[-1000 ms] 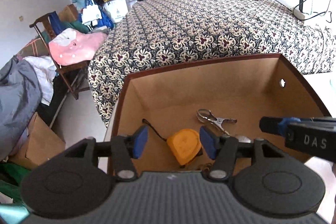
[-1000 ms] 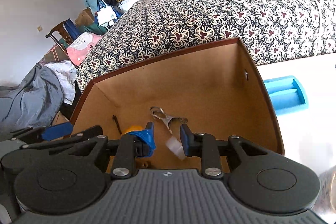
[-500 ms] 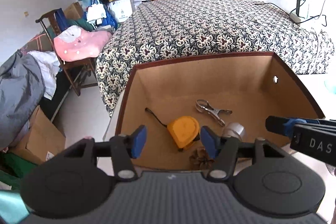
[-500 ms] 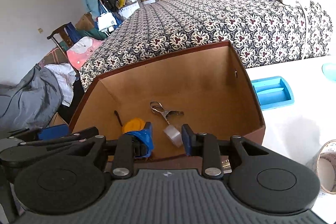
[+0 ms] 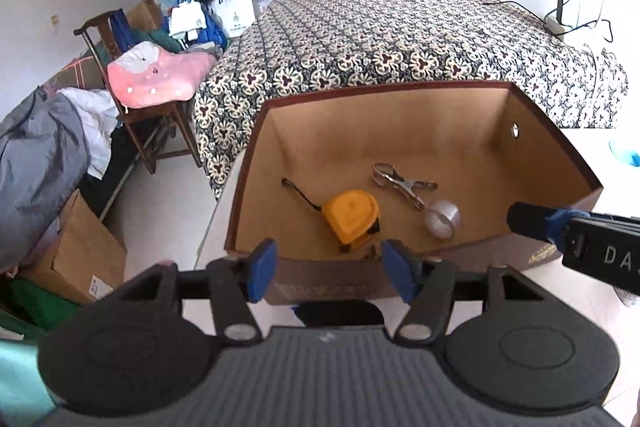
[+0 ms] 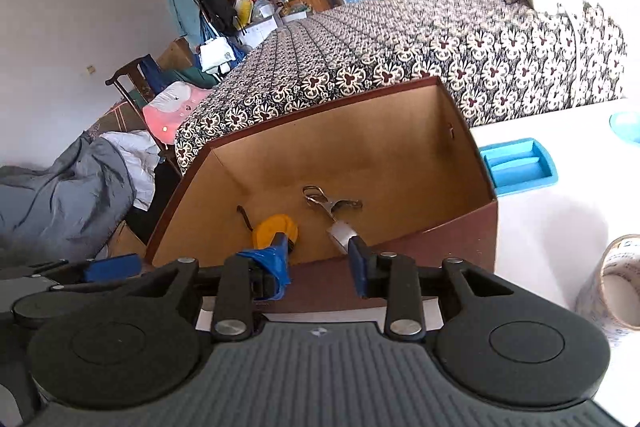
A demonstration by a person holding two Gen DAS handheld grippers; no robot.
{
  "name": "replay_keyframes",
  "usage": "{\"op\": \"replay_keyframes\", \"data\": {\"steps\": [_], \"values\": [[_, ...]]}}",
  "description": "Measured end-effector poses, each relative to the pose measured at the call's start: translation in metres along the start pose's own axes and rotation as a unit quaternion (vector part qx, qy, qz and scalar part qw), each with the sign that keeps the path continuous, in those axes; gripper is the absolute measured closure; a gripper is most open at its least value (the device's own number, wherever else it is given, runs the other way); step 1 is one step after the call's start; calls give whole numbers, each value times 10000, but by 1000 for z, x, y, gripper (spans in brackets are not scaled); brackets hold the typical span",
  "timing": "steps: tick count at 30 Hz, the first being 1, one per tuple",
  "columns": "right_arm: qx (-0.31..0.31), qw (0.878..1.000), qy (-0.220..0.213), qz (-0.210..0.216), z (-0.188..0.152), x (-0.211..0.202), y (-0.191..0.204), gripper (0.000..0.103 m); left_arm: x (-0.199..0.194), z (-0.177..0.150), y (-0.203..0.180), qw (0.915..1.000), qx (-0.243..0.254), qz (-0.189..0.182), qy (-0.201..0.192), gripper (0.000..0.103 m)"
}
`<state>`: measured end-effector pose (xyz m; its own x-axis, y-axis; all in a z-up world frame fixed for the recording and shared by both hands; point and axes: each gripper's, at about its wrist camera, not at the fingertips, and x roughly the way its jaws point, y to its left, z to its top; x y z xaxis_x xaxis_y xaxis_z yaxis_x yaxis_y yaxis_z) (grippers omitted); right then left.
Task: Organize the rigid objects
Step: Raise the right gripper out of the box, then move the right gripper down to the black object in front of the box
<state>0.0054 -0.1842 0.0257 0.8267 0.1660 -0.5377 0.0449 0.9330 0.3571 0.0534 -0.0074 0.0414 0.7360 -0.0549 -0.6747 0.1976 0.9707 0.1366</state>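
Observation:
A brown cardboard box (image 5: 532,115) stands on the white table. Inside it lie a yellow tape measure (image 5: 352,217), a metal clamp (image 5: 400,183) and a small clear tape roll (image 5: 440,223). The box (image 6: 452,235), tape measure (image 6: 276,229), clamp (image 6: 328,201) and roll (image 6: 342,233) also show in the right wrist view. My left gripper (image 5: 328,271) is open and empty, just in front of the box's near wall. My right gripper (image 6: 318,265) is open and empty, also before the near wall, to the right of the left one.
A blue tray (image 6: 516,165) lies on the table right of the box. A large tape roll (image 6: 612,287) stands at the right edge. A patterned bed (image 5: 400,39) lies behind the box; a chair with clothes (image 5: 132,83) stands at the left.
Both grippers have pulled back and up from inside the box. The clear tape roll left the right gripper and now lies in the box beside the clamp.

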Motion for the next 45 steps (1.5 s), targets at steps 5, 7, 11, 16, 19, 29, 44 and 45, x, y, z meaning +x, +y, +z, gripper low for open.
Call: {"op": "replay_keyframes", "data": {"steps": [5, 7, 11, 16, 19, 29, 44, 45], "values": [[-153, 9999, 31, -21, -11, -3, 1, 87, 3, -8, -2, 9999, -6, -26, 160, 37], [-125, 9999, 89, -8, -14, -3, 0, 86, 6, -12, -4, 9997, -6, -53, 235, 37], [-39, 9998, 204, -9, -20, -1, -4, 86, 11, -19, -6, 9994, 18, -45, 352, 37], [31, 9992, 410, -2, -28, 4, -7, 86, 19, -28, -6, 9988, 19, -66, 493, 37], [41, 9986, 521, 18, -33, 7, -7, 86, 23, -32, -7, 9983, 35, -71, 579, 37], [80, 9968, 796, 63, -42, 16, -8, 86, 36, -42, -13, 9970, 122, -127, 749, 37], [109, 9937, 1098, 179, -50, 28, -8, 86, 48, -57, -7, 9962, 204, -350, 766, 37], [99, 9935, 1117, 181, -50, 29, -8, 86, 48, -59, -5, 9962, 222, -394, 750, 37]]}}
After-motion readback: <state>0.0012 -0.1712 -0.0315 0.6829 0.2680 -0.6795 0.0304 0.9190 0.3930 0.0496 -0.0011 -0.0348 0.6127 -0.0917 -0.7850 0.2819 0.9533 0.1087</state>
